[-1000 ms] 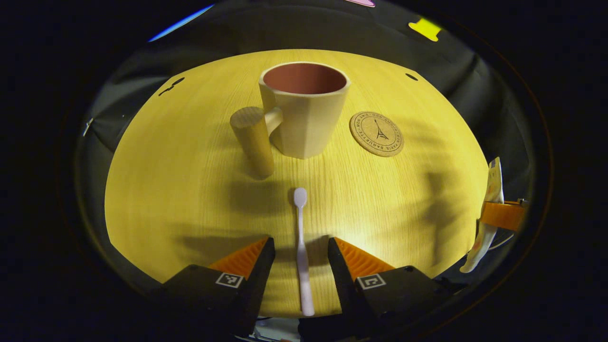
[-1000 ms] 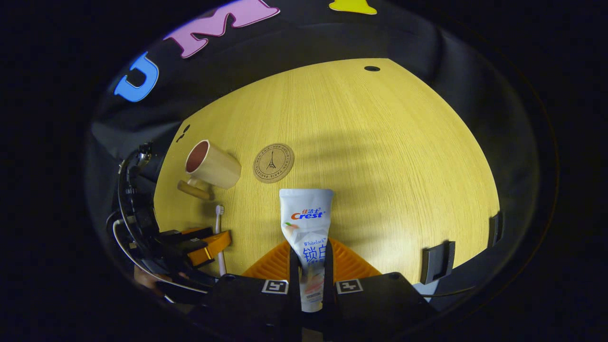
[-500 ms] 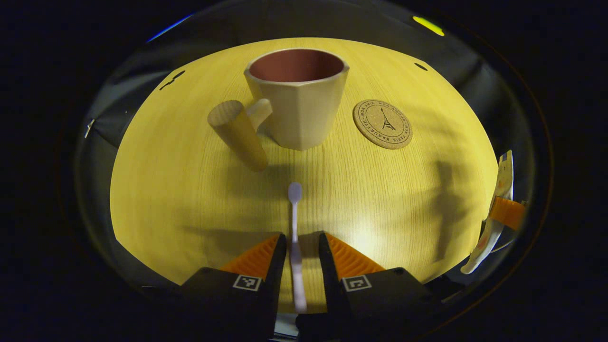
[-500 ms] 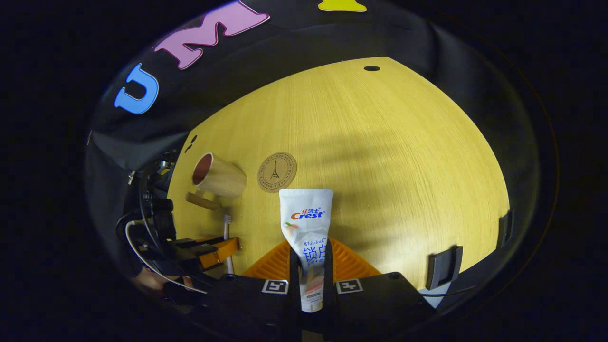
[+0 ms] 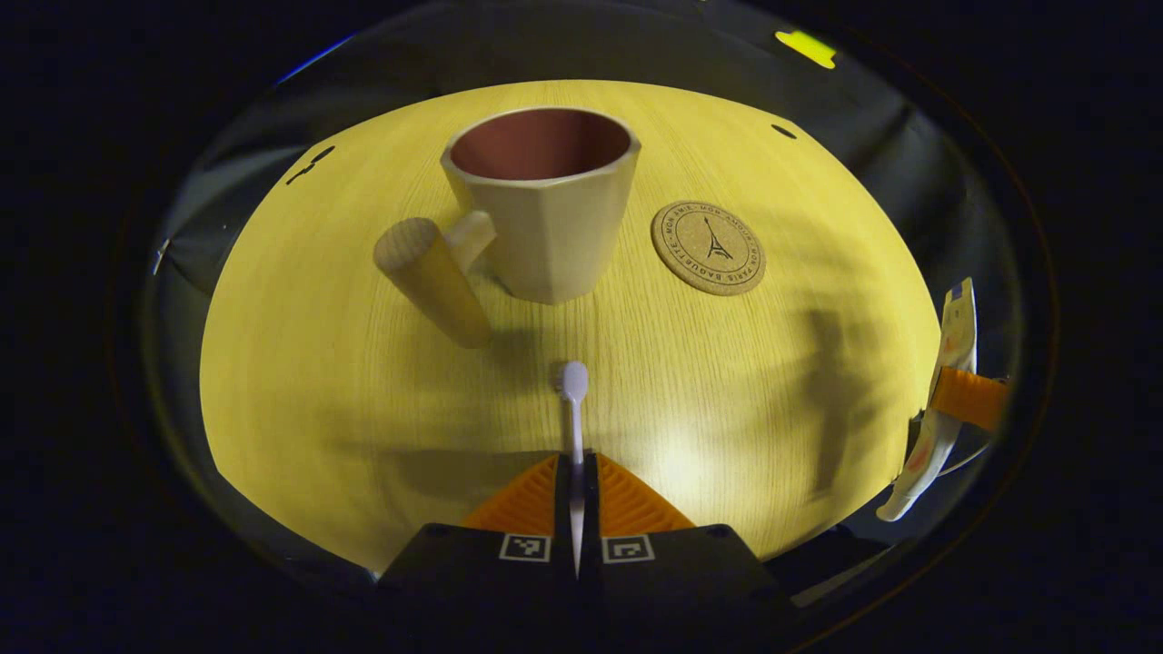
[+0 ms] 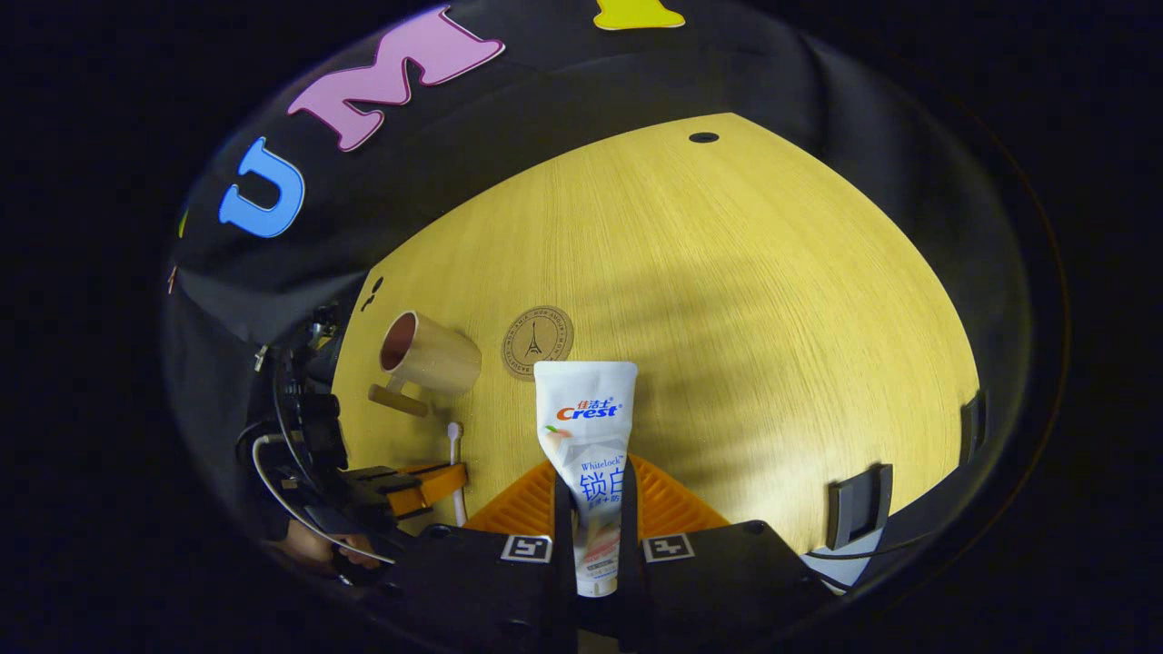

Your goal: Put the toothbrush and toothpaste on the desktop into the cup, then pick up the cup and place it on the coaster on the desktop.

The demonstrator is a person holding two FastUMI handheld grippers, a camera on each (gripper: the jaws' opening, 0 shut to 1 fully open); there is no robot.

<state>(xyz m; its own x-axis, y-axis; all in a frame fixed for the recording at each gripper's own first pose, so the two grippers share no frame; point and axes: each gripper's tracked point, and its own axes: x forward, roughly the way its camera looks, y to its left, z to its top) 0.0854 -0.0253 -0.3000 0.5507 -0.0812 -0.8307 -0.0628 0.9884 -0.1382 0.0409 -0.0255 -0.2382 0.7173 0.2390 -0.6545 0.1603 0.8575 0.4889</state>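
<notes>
Gripping toothbrush (image 5: 573,427): left tool (image 5: 576,472) closed tight on handle, head pointing fwd toward cup (image 5: 542,202), ready to drop in. Right tool (image 6: 597,509) clamped on toothpaste (image 6: 586,436), tube standing up btwn fingers, crimped end fwd. Cup upright on counter (image 5: 318,363) ahead of left tool, mouth open; coaster (image 5: 708,247) just beside it, bare, awaiting cup.

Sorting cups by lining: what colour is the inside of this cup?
Reddish brown inside the cup, cream outside; clearest in the left gripper view.
</notes>
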